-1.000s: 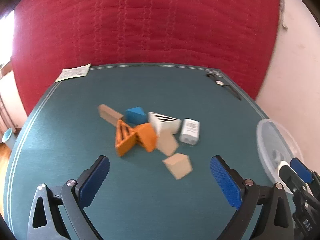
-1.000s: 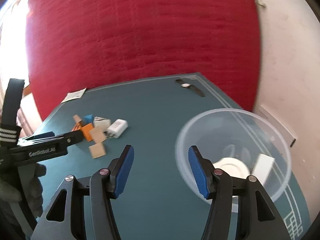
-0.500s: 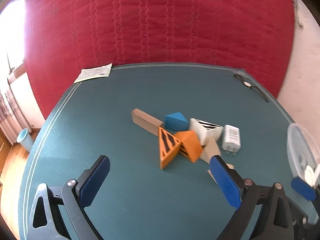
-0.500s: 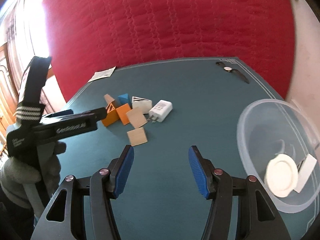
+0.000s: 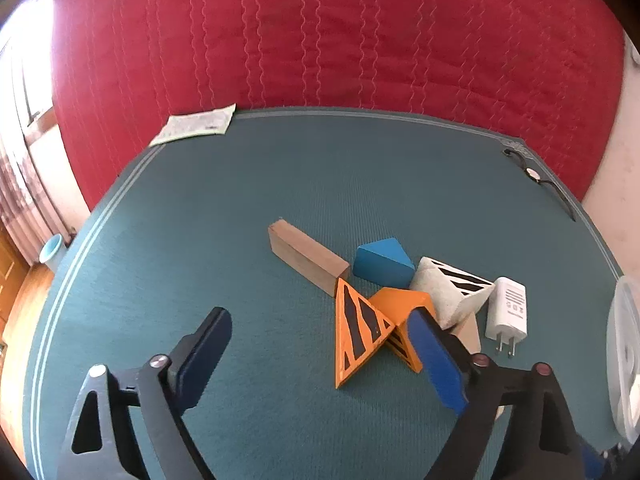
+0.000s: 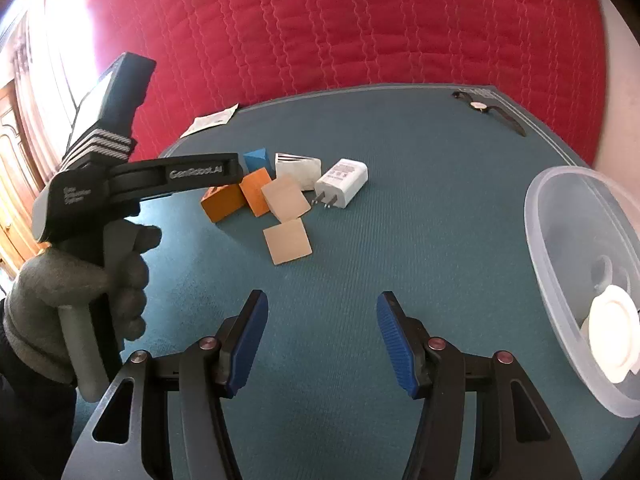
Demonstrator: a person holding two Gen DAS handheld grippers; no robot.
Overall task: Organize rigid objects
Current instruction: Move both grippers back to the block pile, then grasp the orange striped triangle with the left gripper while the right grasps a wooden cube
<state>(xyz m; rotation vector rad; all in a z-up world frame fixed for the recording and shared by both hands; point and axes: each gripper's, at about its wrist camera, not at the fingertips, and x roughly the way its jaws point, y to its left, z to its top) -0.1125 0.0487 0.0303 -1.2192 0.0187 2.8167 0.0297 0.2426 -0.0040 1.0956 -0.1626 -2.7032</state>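
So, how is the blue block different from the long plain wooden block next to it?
The blue block is painted bright blue, while the long wooden block is bare tan wood. The blue block is a short wedge with a sloping top; the long wooden block is a stretched rectangular bar that lies flat. The blue block is also clearly shorter. Both rest on the green table, at the far side of the pile, and neither is held.

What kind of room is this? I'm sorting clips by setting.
Probably a home room: a teal mat lies before a quilted red cover, with a wooden door and a curtained window at the side.
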